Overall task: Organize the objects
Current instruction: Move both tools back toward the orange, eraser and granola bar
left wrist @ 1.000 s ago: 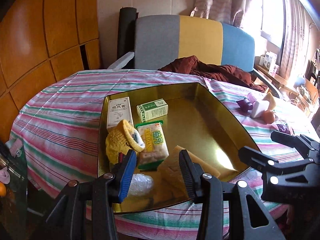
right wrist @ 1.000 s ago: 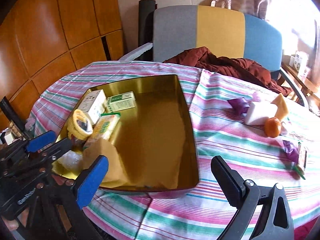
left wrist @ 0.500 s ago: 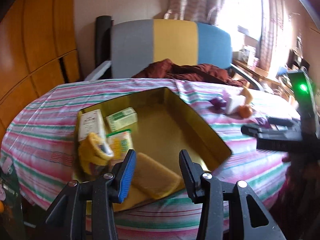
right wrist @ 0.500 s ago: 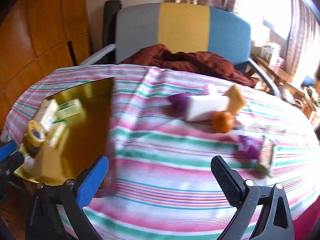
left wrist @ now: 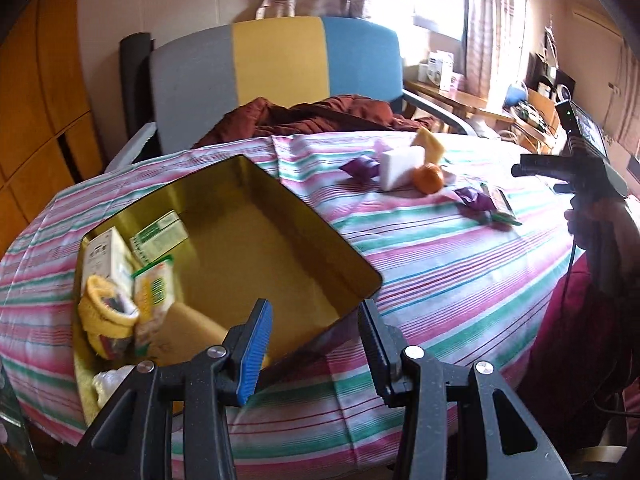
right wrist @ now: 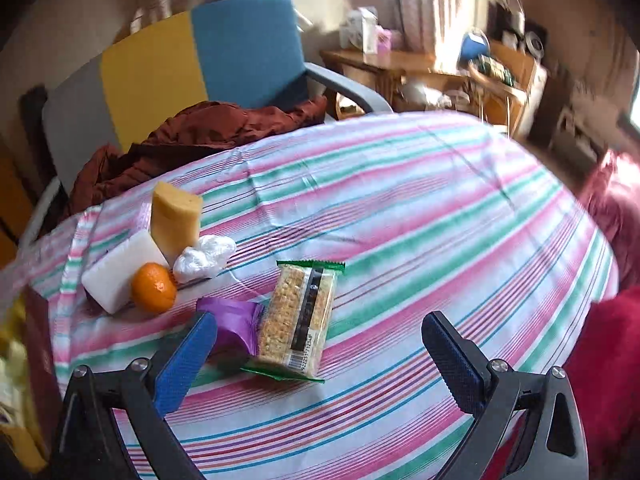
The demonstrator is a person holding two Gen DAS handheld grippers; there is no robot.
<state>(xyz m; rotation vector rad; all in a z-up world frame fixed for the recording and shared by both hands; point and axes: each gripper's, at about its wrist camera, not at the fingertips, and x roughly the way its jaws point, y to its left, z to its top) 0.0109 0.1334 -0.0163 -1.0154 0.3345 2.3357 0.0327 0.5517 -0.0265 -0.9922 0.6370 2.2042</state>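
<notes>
A gold tray [left wrist: 320, 220] lies on the striped tablecloth [left wrist: 440, 280]. Along its left side lie a white box [left wrist: 106, 258], a green box [left wrist: 160, 236], a yellow knitted piece [left wrist: 106, 316], a cracker packet [left wrist: 154, 296] and a yellow sponge [left wrist: 188, 330]. My left gripper [left wrist: 316, 348] hangs open over the tray's near corner, holding nothing. My right gripper [right wrist: 320, 356] is open just above a cracker packet [right wrist: 298, 320] and a purple wrapper [right wrist: 232, 320]. Beyond them sit an orange [right wrist: 154, 288], a white block [right wrist: 120, 276], a second yellow sponge [right wrist: 176, 220] and crumpled plastic [right wrist: 206, 258].
A chair [left wrist: 280, 60] with a grey, yellow and blue back stands behind the table, a dark red garment [left wrist: 312, 114] heaped on it. A cluttered wooden side table [right wrist: 440, 68] stands by the window. A person's red clothing [right wrist: 612, 360] borders the table's right edge.
My right gripper has swung right, from the tray's front edge to the loose items on the cloth. My left gripper has drawn back from the tray and turned right; the yellow sponge lies inside.
</notes>
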